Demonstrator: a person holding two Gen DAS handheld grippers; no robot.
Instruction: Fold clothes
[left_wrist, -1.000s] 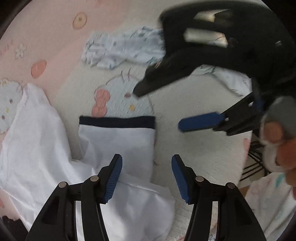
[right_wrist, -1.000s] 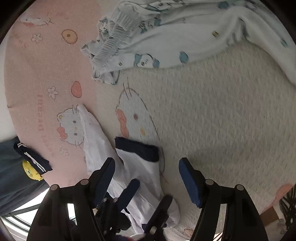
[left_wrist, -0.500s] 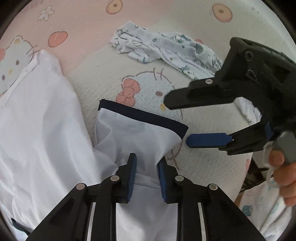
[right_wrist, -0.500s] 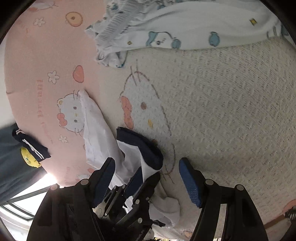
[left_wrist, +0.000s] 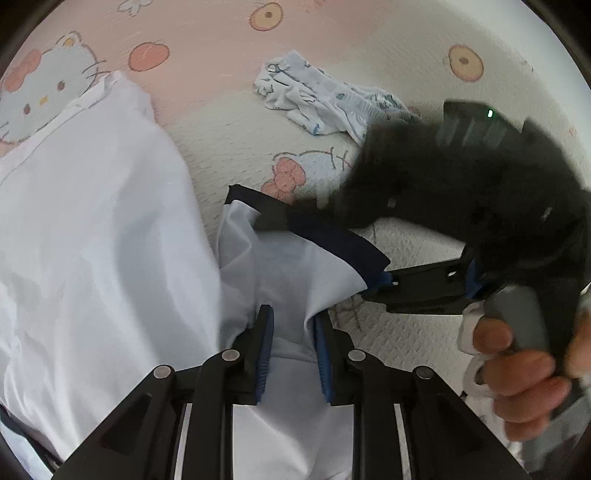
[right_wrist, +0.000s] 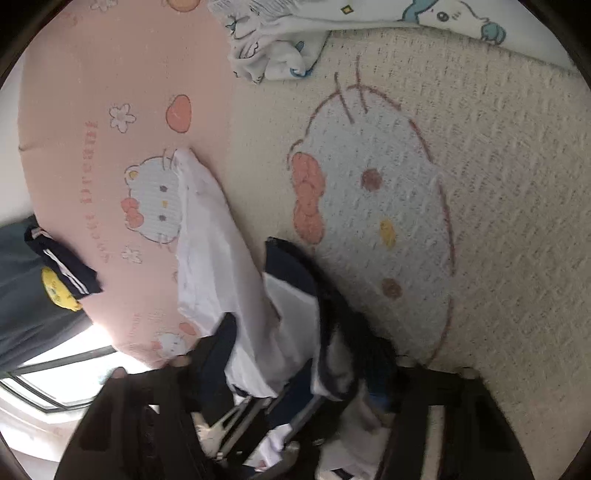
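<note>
White shirt (left_wrist: 92, 236) spread flat over pink cartoon-print bedding (left_wrist: 207, 55), body at 9 o'clock in the left wrist view, short sleeve (left_wrist: 291, 273) with navy cuff (left_wrist: 332, 232) lifted off the mat toward 12 o'clock. Left gripper (left_wrist: 292, 352) entering from 6 o'clock, blue pads narrow and pinched on sleeve cloth near the shoulder seam; likely an anchor, so that the sleeve can swing over the body without dragging the whole garment.

Right gripper (left_wrist: 382, 278) reaching in from 3 o'clock, low and nearly level, blurred. 1 blue-tipped finger at the cuff's near corner, the other dark finger over the cuff further up, so open and straddling the navy band. Clamped or merely around it: cannot tell from either view. Person's hand (left_wrist: 517, 373) wrapped round the grey handle at 4 o'clock, fingers curled.

Right wrist view too smeared at 6 o'clock to settle the jaws; sleeve and cuff bunched there just in front of the camera.

Judged step: taking hold of the sleeve at 2 points, for folding inward across the shirt.

Elsewhere: printed baby garment (left_wrist: 325, 107) crumpled at 12 o'clock, well apart from the shirt; dark clothing (right_wrist: 40, 291) with stripes and a yellow patch at 9 o'clock in the right wrist view, off the bedding's edge.
</note>
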